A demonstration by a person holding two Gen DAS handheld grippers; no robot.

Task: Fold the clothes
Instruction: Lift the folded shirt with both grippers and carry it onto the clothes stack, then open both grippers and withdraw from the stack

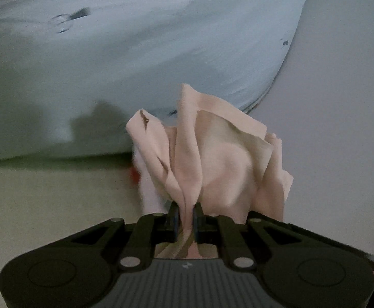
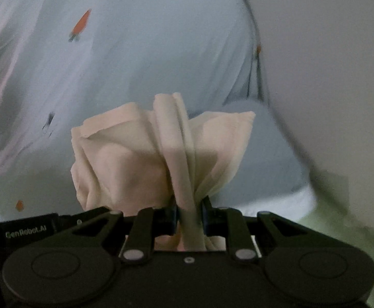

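2 hand-held grippers, left [image 1: 186,209] and right [image 2: 190,205], pinch beige cloth [image 2: 135,154] above carrot-print sheet [image 2: 135,51].

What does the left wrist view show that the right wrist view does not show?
Only the left wrist view shows the left tongs shut on a bunch of the beige cloth, and a small dark print on the sheet.

Only the right wrist view shows the right tongs shut on the cloth, an orange carrot print, and a GenRobot.AI label.

Both show the pale blue sheet behind the cloth and a plain pale surface at the right.
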